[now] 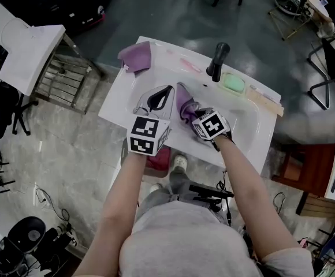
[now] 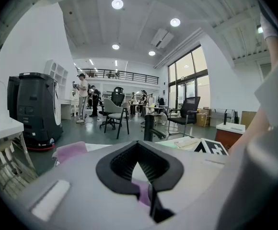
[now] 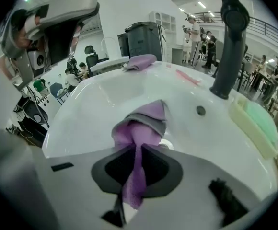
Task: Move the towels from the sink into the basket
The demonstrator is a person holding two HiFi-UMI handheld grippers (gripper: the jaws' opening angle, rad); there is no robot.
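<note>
A purple towel [image 1: 183,101] [image 3: 141,123] is pinched in my right gripper [image 1: 186,115] [image 3: 134,172], which is shut on it over the white sink [image 1: 116,100]. The towel's free end hangs down into the basin by the drain. A second purple towel [image 1: 136,56] [image 2: 71,152] [image 3: 141,61] lies bunched on the sink's far left corner. My left gripper [image 1: 166,92] [image 2: 147,188] hovers just left of the right one, pointing across the basin, jaws together with nothing between them. No basket shows in any view.
A black faucet [image 1: 218,59] [image 3: 230,42] stands at the sink's back edge. A green soap bar [image 1: 234,83] [image 3: 254,121] sits to its right. A white side table [image 1: 32,53] stands left of the sink, and office chairs and people are far behind.
</note>
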